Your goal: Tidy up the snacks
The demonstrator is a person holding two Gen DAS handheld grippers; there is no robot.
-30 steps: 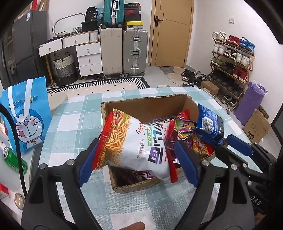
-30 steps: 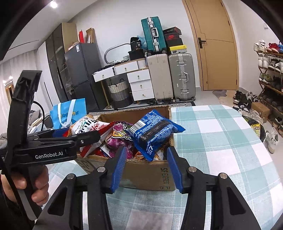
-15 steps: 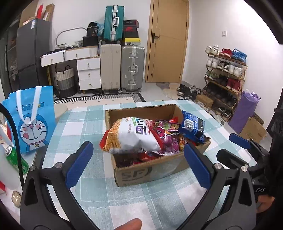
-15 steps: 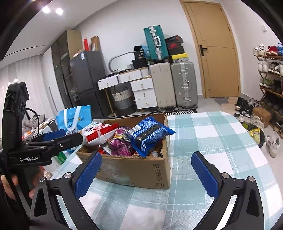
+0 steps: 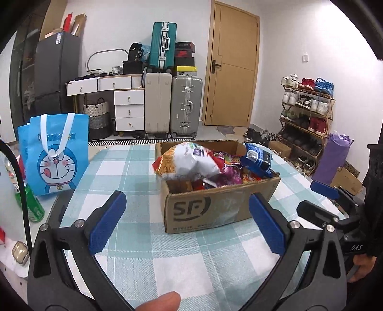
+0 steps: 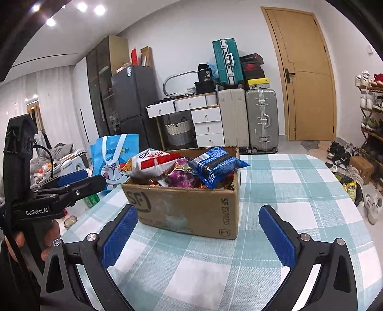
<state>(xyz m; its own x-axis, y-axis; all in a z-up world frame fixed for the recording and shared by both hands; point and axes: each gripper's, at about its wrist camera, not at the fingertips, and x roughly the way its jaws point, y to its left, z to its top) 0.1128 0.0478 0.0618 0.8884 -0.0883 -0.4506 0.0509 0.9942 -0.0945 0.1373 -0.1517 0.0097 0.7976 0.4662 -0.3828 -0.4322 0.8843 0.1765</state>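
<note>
Both grippers gape wide and empty, jaws just opened — left gripper [image 5: 186,220], right gripper [image 6: 198,229]. The cardboard box [image 5: 215,205] heaped with snack bags [image 5: 191,160] sits mid-frame on the checked table [image 6: 299,191]. Only the left view shows the green can [image 5: 31,205] at lower left; only the right shows ceiling lights [image 6: 91,8] — upper left.

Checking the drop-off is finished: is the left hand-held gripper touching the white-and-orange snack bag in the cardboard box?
Apart. The left wrist view shows the left hand-held gripper open, with bare tablecloth before the white-and-orange snack bag.

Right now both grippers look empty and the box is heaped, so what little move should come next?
Probably nudge the blue packet inward with the open right gripper: it overhangs the cardboard box rim atop the heap, while the left gripper is open too, holding nothing.
</note>
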